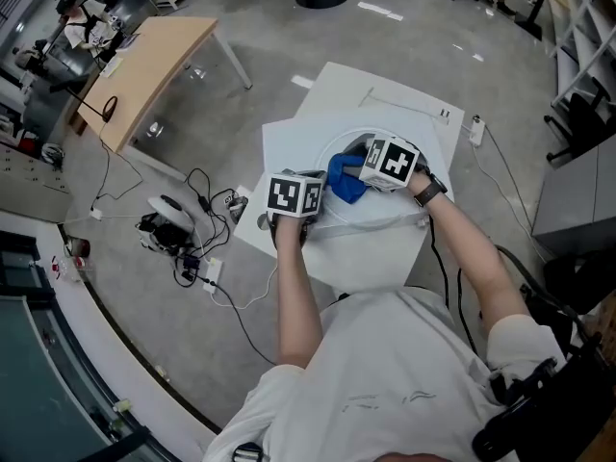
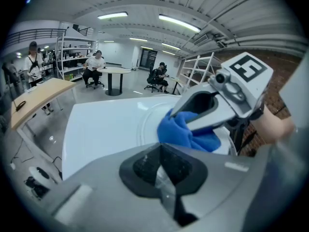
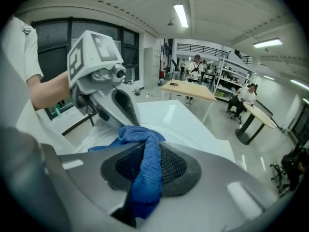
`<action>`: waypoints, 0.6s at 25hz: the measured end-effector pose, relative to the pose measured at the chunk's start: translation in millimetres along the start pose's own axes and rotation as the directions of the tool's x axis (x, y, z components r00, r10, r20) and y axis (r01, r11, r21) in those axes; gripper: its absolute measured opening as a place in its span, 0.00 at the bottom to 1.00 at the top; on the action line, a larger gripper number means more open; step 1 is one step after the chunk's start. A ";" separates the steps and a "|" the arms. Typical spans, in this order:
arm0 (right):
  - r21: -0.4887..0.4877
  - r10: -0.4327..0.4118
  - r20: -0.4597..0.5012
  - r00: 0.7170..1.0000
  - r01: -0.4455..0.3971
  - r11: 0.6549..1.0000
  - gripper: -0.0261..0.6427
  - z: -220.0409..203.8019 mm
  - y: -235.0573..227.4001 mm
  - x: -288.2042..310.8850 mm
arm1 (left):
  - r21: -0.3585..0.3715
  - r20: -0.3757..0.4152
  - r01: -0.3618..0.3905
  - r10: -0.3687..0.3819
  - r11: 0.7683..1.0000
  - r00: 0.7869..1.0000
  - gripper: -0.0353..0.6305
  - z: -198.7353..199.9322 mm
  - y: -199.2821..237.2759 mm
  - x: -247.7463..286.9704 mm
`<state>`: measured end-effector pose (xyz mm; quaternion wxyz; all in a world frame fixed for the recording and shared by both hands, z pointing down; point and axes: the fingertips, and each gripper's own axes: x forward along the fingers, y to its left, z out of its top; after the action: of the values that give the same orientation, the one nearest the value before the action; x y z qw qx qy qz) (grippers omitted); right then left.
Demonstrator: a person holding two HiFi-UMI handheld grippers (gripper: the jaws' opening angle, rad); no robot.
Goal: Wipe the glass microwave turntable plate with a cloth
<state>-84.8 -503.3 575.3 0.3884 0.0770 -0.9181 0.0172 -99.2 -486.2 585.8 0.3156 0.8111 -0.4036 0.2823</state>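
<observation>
The glass turntable plate [image 1: 375, 210] lies flat in the middle of the white tabletop [image 1: 289, 142], right in front of the person, and being round it has no long axis to work along. The blue cloth [image 1: 345, 179] sits bunched on its left-centre part, touching the glass. The right hand-held gripper [image 1: 360, 172] reaches in from the plate's right side and is clamped on that cloth, a fold of it hanging between the jaws. The left hand-held gripper [image 1: 310, 206] is at the near-left rim, its jaws together on what looks like the clear edge of the plate, steadying it. So the cloth lies between the two, close to the left one, and I'd judge the bare glass to wipe lies back toward the right and far side
</observation>
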 end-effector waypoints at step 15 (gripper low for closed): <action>-0.067 -0.207 -0.188 0.960 0.198 0.978 0.17 -82.5 -50.6 -80.6 | -0.003 0.010 -0.021 0.021 1.000 1.000 0.05 1.0 -4.1 2.8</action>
<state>37.0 -535.4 573.7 0.4773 0.1591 -0.8634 -0.0370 -94.2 -486.3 586.0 0.3116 0.8077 -0.4141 0.2811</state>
